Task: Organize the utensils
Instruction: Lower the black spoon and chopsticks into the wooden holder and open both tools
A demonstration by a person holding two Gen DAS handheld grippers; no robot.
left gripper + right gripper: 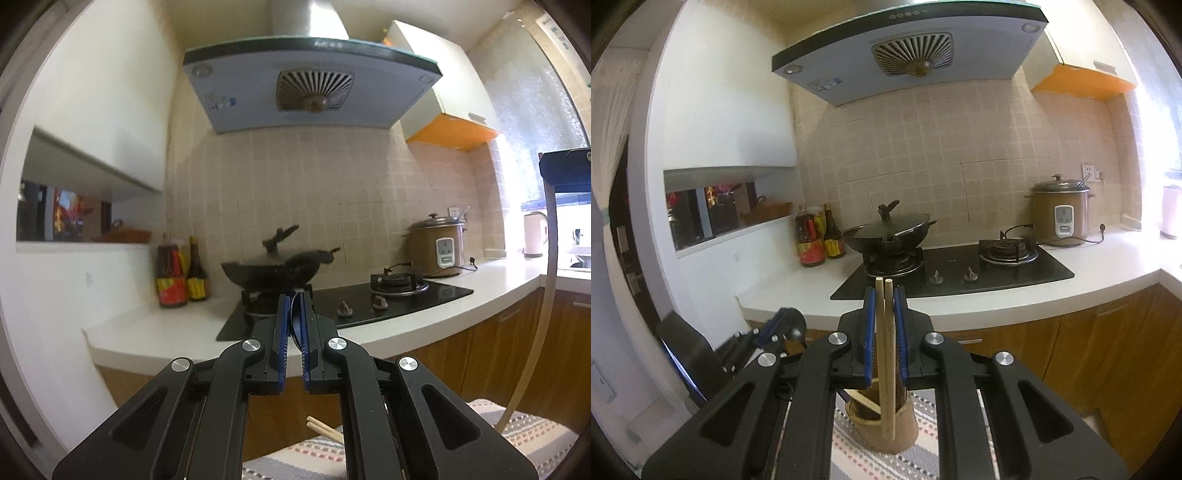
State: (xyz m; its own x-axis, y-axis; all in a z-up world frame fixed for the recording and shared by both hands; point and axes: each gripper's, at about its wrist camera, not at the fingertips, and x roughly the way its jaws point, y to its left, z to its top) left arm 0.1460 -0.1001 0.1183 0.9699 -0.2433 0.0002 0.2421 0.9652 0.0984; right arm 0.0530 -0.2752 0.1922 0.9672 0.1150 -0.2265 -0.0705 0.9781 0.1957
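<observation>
The right gripper [885, 295] has its jaws closed narrowly on a pair of wooden chopsticks [887, 354], which stand nearly upright between the blue pads [868, 328]; their blunt ends rise just above the fingertips and their lower ends hang down in front of a brown utensil holder [905, 424]. That holder stands on a striped cloth [857, 458] below the gripper and carries at least one more stick leaning inside it. The left gripper [294, 299] has its jaws drawn almost together on something thin and dark with a pale edge, wedged between its pads; what it is cannot be told from that view. The right wrist view alone shows the held chopsticks and the holder, and at its lower left the left gripper from the side, with a dark rounded piece, perhaps a spoon's bowl [795, 333], at its tip. The left wrist view alone shows a curved wooden chair back [543, 295] at the right edge and, low between the gripper arms, two chopstick ends [325, 430] above the same cloth. Both views face the counter [1071, 291] with a black gas hob [960, 273], a lidded wok [886, 232], sauce bottles [820, 240] and a brown rice cooker [1060, 214].
</observation>
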